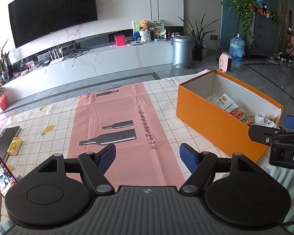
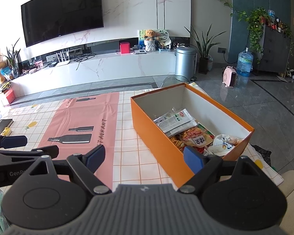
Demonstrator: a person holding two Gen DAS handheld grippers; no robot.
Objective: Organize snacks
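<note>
Judging by the mat bare and snacks in the box, sorting looks finished; left gripper and right gripper gape wide, holding nothing.

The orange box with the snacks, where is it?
The orange box sits on the checked tablecloth, just right of the pink mat. In the right wrist view it lies ahead of the open right gripper, with snack packets inside.

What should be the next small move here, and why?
Probably draw both grippers back and stop: the snack packets all lie inside the orange box, the pink mat carries none, and the left gripper and right gripper are open, holding nothing.
</note>
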